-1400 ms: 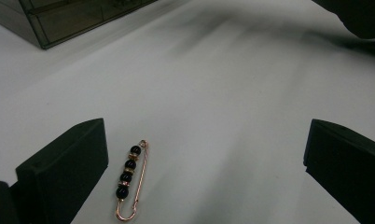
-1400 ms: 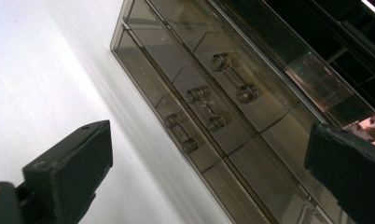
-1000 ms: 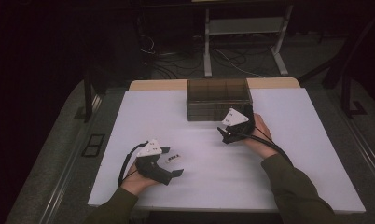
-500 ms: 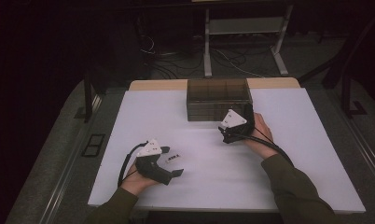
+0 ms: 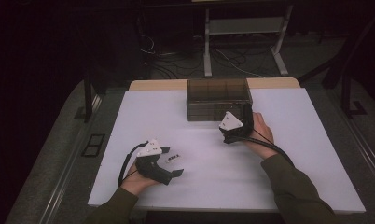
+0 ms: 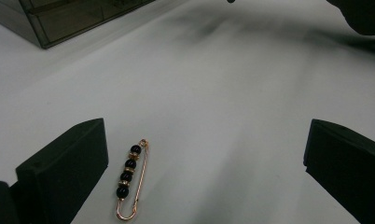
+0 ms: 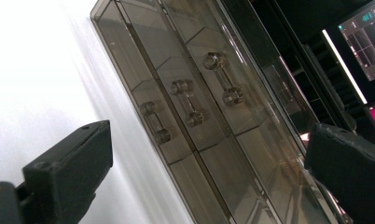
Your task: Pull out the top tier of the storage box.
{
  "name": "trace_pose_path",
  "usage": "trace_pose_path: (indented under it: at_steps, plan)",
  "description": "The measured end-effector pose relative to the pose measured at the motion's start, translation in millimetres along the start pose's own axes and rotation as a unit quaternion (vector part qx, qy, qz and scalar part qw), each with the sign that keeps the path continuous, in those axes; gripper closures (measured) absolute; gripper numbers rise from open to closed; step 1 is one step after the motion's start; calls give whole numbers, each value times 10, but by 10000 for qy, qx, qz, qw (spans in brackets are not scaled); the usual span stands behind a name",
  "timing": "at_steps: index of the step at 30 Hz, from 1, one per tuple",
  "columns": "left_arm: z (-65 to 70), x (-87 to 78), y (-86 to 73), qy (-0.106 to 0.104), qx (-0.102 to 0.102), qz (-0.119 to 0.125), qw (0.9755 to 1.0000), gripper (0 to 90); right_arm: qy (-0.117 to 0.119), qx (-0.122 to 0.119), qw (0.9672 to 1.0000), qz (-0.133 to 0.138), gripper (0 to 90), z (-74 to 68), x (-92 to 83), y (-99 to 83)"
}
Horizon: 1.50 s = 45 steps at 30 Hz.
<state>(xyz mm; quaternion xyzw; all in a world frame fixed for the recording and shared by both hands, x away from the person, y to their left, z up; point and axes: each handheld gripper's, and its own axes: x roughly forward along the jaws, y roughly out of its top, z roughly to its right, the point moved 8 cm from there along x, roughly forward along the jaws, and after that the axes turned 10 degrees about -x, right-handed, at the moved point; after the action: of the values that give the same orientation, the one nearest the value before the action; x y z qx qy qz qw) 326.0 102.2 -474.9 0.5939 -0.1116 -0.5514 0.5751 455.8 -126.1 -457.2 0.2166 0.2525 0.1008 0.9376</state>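
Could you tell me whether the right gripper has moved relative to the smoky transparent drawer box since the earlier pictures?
Yes: the right gripper has edged closer to the smoky transparent drawer box.

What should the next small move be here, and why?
Probably ease the right hand-held gripper forward onto a drawer handle of the drawer box: its jaws stand open facing the shut drawers. The left hand-held gripper sits open beside the beaded pin, which likely needs an open drawer first.

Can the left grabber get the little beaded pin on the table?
Probably yes. The left gripper is open, and the beaded pin lies flat on the white table just inside its left jaw, with nothing over it.
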Motion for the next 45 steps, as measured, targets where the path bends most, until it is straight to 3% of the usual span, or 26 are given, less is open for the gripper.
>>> trace_pose_path:
  at_steps: [9,10,25,32,34,45]
  plan:
    - [0,1,0,8,-3,6,10000,0,-121,-187,9997,-75,5,-14,10,1]
    - [-1,0,-1,9,0,-2,10000,0,-138,-332,9993,-115,5,-4,9,-7]
    - [2,2,0,2,-4,0,10000,0,-325,-808,9959,-246,5,-15,40,-4]
    - [1,-1,2,2,-8,5,10000,0,-416,-1071,9931,-251,6,-18,64,12]
    - [0,0,2,4,-7,3,10000,0,-423,-1149,9922,-252,141,-20,57,19]
    - [2,2,3,-2,-19,6,10000,0,-707,-1511,9852,-398,143,1,80,26]
